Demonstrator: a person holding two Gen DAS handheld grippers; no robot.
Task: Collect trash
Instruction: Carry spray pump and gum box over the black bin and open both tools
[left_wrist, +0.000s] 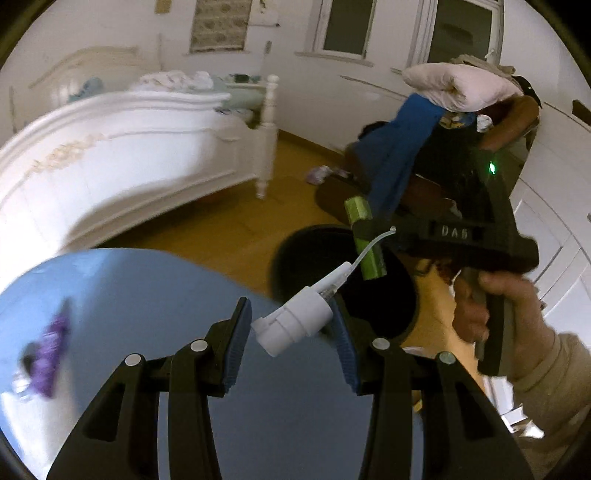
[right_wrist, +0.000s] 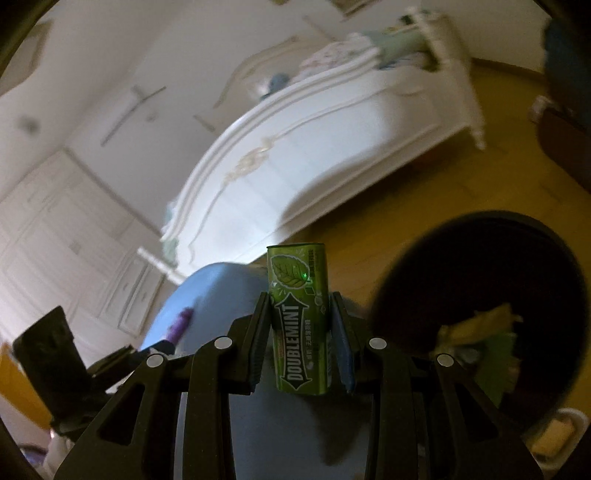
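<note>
My left gripper (left_wrist: 291, 328) is shut on a white pump sprayer head (left_wrist: 291, 325) with a thin tube, held over the edge of the blue table (left_wrist: 129, 295). My right gripper (right_wrist: 299, 332) is shut on a green Doublemint tin (right_wrist: 299, 317), held upright; the tin also shows in the left wrist view (left_wrist: 365, 240) above the black trash bin (left_wrist: 391, 306). The bin (right_wrist: 424, 280) stands on the floor to the right and holds yellow and green scraps (right_wrist: 480, 332). A purple wrapper (left_wrist: 48, 362) lies on the table's left; it also shows in the right wrist view (right_wrist: 181, 325).
A white bed (left_wrist: 129, 147) stands across the wooden floor (left_wrist: 240, 232). A chair piled with clothes and a pillow (left_wrist: 454, 88) stands behind the bin. White cabinets (left_wrist: 554, 229) line the right wall. The person's hand (left_wrist: 517, 306) holds the right gripper's handle.
</note>
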